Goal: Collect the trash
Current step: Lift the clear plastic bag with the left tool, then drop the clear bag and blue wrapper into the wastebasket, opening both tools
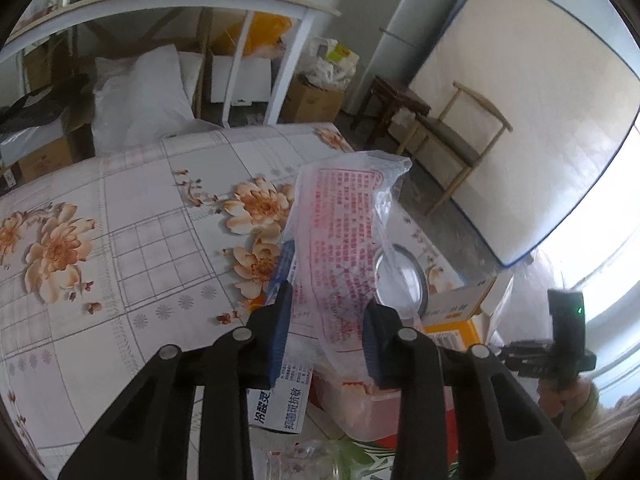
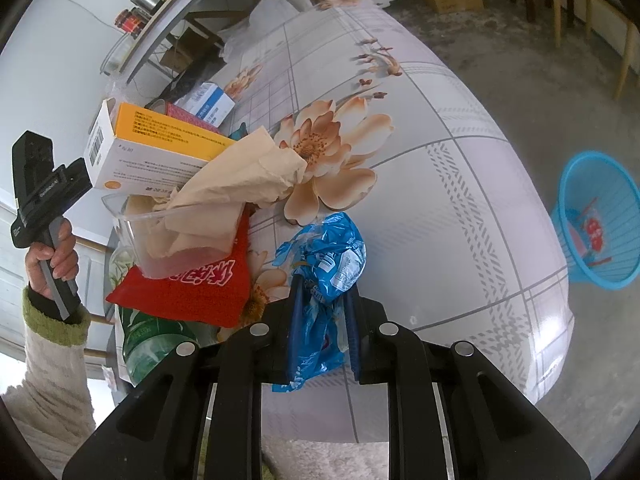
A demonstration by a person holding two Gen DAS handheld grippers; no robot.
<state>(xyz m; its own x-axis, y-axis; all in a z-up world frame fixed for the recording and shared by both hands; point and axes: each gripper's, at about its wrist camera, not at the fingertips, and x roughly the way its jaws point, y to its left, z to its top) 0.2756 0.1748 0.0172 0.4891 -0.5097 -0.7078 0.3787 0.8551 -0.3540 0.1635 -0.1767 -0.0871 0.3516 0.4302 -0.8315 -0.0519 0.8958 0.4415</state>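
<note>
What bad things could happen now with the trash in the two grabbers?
1. The left gripper has only the bottom of the clear printed bag between its fingers; the floppy bag might slip out.
2. The right gripper pinches a crumpled blue wrapper, and the blue basket sits on the floor beyond the table, so the wrapper could drop on the way.
3. The yellow box leans on a loose pile; a bump may topple it.

Flowery tablecloth (image 1: 120,208) covers the whole table. Past its far edge there's a white shelf (image 1: 168,0) loaded with jars, plus cardboard boxes (image 1: 310,100) underneath on the floor. Wooden chair (image 1: 460,136) stands near a mattress (image 1: 532,120) leaning on the wall.
</note>
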